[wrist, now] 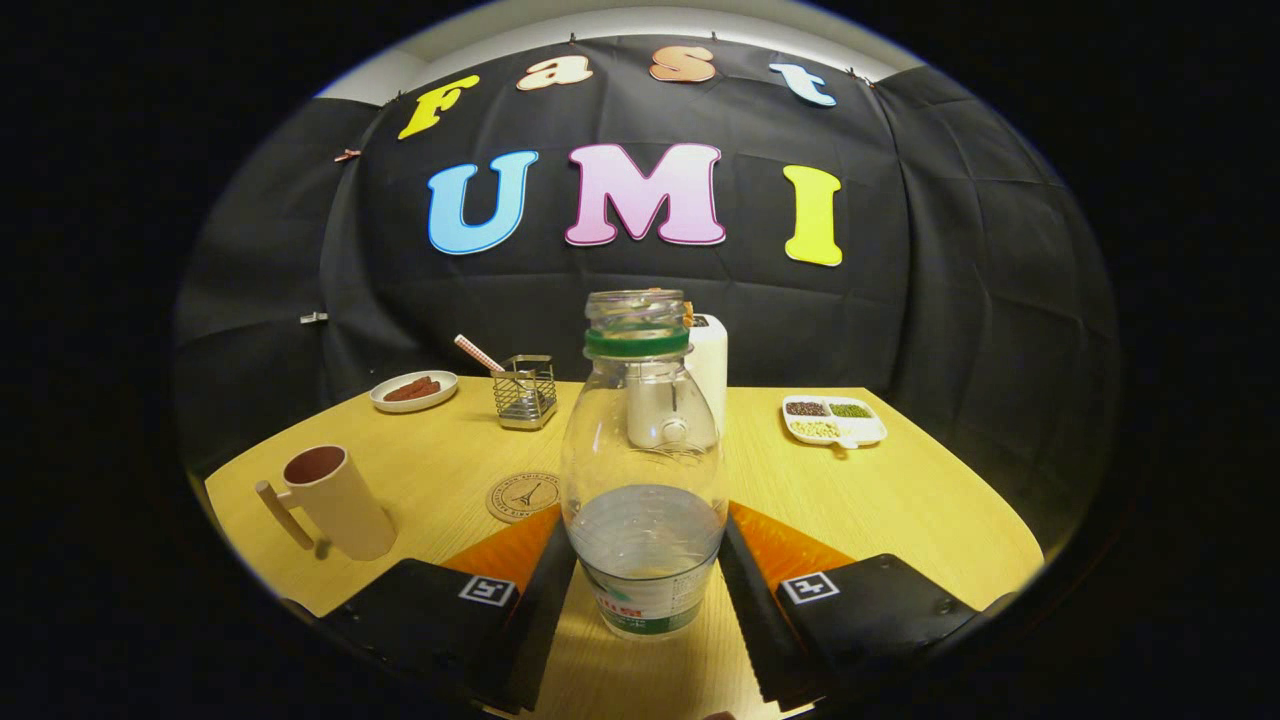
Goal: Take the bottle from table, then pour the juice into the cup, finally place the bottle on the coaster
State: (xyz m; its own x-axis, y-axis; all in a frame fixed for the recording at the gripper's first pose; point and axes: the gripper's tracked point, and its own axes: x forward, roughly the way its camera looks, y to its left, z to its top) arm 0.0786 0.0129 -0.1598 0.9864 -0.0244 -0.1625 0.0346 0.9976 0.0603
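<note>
A clear plastic bottle (643, 470) with a green neck ring and no cap stands upright between my fingers. It is about a third full of pale liquid. My gripper (645, 565) is shut on the bottle, one finger pressing on each side of its lower body. The bottle's base is close to the wooden table (900, 500); I cannot tell whether it touches. A beige cup (338, 503) with a handle stands to the left, beyond my left finger. A round cork coaster (520, 497) lies between the cup and the bottle, just ahead of the left finger.
A white appliance (709, 365) stands right behind the bottle. Further back are a wire basket (526, 391) with a striped straw and a small plate (413, 390) of reddish food. A divided white tray (834, 420) of beans lies at the back right.
</note>
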